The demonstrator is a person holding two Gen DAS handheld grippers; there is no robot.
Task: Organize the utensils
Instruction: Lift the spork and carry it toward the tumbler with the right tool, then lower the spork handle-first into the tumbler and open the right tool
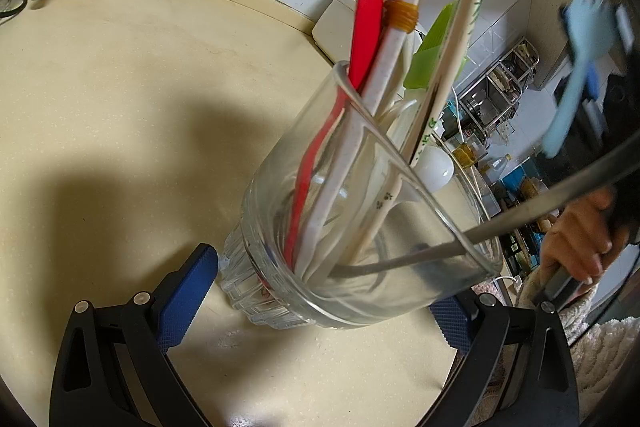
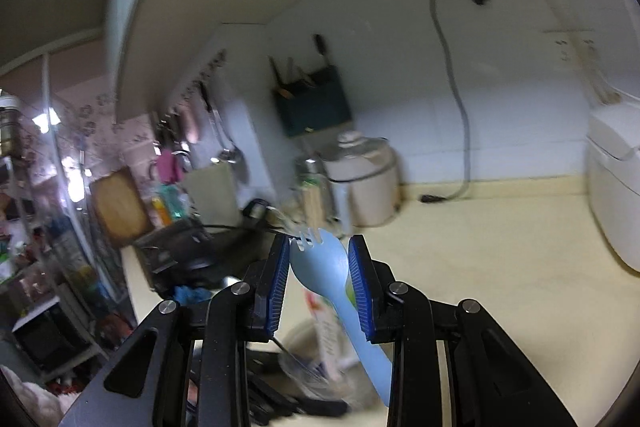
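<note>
The right claw [image 2: 319, 267] pinches a light blue spork [image 2: 320, 267] by its bowl, tines up and handle slanting down below the pads. In the left wrist view the spork [image 1: 576, 67] hangs high and to the right of the glass jar [image 1: 360, 227], so the drop likely needs the handle swung over the rim, long axis upright. The left claw [image 1: 316, 299] straddles the jar's base on the desk [image 1: 120, 107]; I cannot tell whether its pads press the glass.
</note>
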